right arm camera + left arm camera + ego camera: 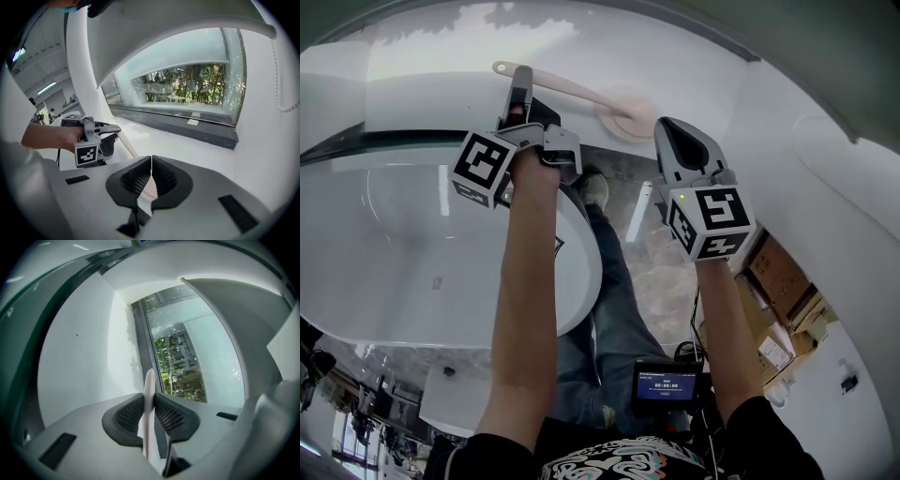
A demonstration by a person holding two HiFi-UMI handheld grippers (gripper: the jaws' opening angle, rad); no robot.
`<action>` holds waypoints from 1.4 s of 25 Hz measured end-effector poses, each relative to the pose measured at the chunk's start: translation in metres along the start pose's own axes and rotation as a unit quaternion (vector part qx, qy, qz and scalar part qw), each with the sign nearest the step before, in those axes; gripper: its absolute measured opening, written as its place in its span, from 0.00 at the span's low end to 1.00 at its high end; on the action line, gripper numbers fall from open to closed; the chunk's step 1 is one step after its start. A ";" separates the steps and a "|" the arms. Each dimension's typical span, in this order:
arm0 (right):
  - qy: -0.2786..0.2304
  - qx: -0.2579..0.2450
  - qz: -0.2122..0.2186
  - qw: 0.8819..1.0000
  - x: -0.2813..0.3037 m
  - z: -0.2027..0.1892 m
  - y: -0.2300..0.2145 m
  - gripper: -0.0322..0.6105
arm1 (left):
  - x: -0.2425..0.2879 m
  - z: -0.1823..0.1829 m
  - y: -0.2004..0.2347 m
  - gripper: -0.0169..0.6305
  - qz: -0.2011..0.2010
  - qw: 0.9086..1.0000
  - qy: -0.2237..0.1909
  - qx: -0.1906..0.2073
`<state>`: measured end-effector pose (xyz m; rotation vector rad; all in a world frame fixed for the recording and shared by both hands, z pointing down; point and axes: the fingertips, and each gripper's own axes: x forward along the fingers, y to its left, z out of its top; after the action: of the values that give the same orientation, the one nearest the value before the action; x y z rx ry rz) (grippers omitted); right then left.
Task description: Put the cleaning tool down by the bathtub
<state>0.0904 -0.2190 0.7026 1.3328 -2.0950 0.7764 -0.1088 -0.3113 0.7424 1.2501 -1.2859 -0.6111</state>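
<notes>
The cleaning tool has a long pale handle (pixel 567 89) and a round pale head (pixel 623 120) that rests on the white bathtub ledge (pixel 422 66). My left gripper (pixel 521 89) is shut on the handle near its free end. In the left gripper view the handle (pixel 149 394) stands pinched between the two black pads (pixel 129 416). My right gripper (pixel 673 131) hovers just right of the tool's head, shut with nothing in it. In the right gripper view its jaws (pixel 151 176) touch, and the left gripper (pixel 89 140) with the handle (pixel 127 144) shows over the ledge (pixel 187 143).
A dark-framed window (pixel 187 89) with greenery behind it runs along the far side of the ledge. A white curved wall (pixel 825 122) rises at the right. Below me are the person's legs in jeans (pixel 614 309), a small screen (pixel 667 382) and cardboard boxes (pixel 783 291).
</notes>
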 end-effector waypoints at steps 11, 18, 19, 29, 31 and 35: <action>0.037 -0.013 0.007 0.999 0.003 -0.019 0.002 0.10 | 0.006 -0.002 0.026 0.15 0.061 0.998 0.012 -0.015; 0.042 -0.008 0.009 0.999 0.000 -0.025 0.002 0.10 | 0.002 -0.009 0.039 0.35 0.117 0.993 0.028 0.012; 0.041 -0.007 0.011 0.999 0.000 -0.024 0.003 0.10 | 0.001 -0.009 0.040 0.35 0.121 0.992 0.029 0.012; 0.032 -0.002 -0.002 0.999 -0.003 -0.022 -0.002 0.10 | -0.009 -0.002 0.038 0.36 0.126 0.991 0.018 0.032; 0.031 0.000 -0.003 1.000 -0.003 -0.022 -0.003 0.10 | -0.012 0.004 0.030 0.36 0.119 0.992 0.006 0.052; 0.029 0.001 -0.001 1.000 -0.004 -0.019 -0.001 0.10 | -0.016 0.010 0.014 0.31 0.102 0.991 -0.007 0.088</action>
<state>0.0951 -0.2032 0.7129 1.2985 -2.0473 0.8071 -0.1262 -0.2964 0.7481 1.2384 -1.4835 -0.3667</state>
